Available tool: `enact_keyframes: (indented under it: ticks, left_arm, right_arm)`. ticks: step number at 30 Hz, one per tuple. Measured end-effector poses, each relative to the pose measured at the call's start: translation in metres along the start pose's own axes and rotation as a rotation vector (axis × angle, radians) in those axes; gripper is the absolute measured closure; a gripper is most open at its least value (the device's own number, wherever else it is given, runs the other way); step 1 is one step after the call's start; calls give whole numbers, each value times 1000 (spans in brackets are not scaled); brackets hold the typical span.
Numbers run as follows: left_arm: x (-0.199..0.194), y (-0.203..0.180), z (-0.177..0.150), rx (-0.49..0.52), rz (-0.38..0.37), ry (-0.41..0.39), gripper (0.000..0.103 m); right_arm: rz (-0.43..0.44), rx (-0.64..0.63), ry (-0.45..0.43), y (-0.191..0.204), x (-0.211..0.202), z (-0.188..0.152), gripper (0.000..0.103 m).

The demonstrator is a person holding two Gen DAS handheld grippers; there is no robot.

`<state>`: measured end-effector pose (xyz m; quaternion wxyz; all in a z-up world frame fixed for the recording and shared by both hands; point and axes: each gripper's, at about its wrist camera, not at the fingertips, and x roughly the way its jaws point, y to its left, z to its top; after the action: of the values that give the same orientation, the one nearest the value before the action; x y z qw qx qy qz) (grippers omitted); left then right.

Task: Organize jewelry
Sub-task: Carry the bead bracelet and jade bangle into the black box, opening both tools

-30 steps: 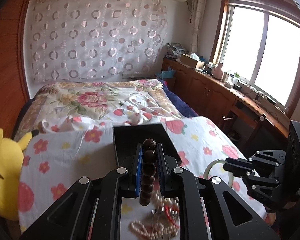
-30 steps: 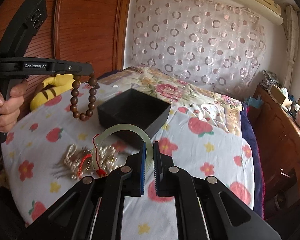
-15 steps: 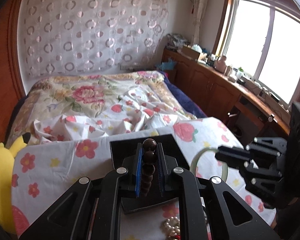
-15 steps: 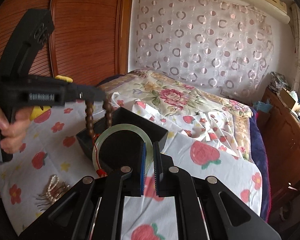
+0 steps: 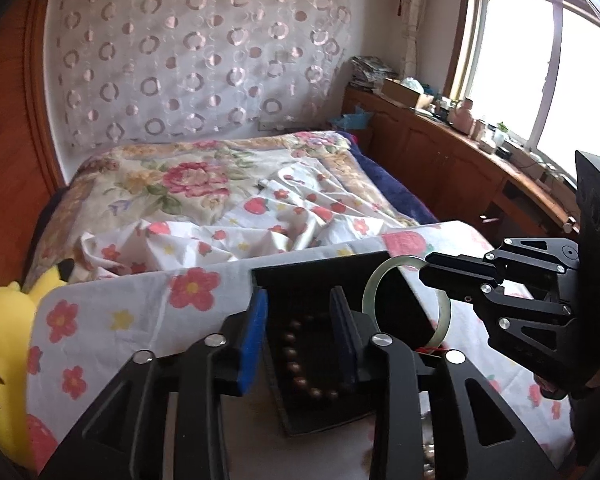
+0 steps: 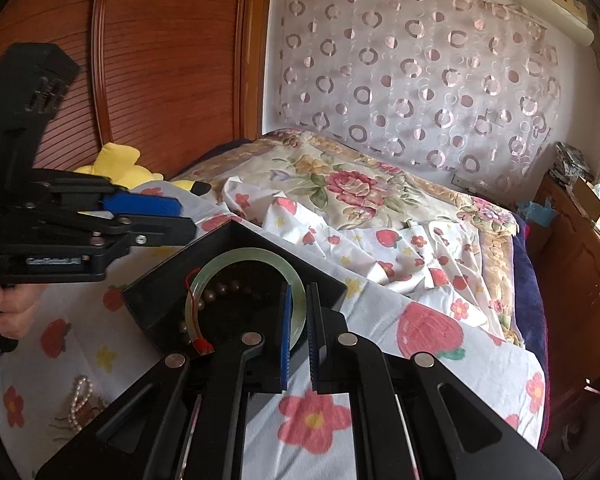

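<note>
Two pieces are at the square black jewelry box (image 6: 236, 280) on the bed: the brown wooden bead bracelet (image 5: 300, 360) lies inside, under the left gripper (image 5: 300, 320), whose jaws stand open. The right gripper (image 6: 298, 324) clamps the pale green translucent jade bangle (image 6: 240, 258), with its red cord, over the box. Next move, by judgement: lower and release.

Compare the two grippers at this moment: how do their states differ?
The left gripper stands open and empty, while the right gripper is shut on the green bangle. The wooden bead bracelet lies in the black box below the left gripper; the bangle hangs above the box. Both hover over that box.
</note>
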<state>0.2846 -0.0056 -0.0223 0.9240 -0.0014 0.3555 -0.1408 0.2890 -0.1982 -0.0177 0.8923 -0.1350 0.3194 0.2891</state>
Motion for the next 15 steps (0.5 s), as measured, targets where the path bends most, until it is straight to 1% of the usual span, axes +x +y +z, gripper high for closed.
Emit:
enact_keyframes:
  ticks: [2,3,5,6,8,12,14,15]
  left_arm:
    - [-2,5,-2,-2,16,-1,62]
    - [-4,9,-3,-7,26,-5,60]
    - [-7,15,-5,-14,49,-11,49]
    - [-10,20,-7,-18,69,-16,48]
    - [-12,27,-10,-30,89,-19,40]
    - [-16,37,-14,-44,117,-23,34]
    - [-18,42,-16,-48,138,-28,26]
    - [-20,43,-17,-49,144,-30,26]
  right_arm:
    - [4,-5,12,3,9,1,95]
    - [5,-10,15,5,12,2,95]
    - [8,-26,26,10,21,3,95]
    - [12,-35,33,13,25,2,95]
    - [13,-57,46,19,32,2,95]
    - [11,-86,65,29,42,1,94]
    - [9,-102,75,35,46,0,94]
    - [8,-109,83,37,48,0,94]
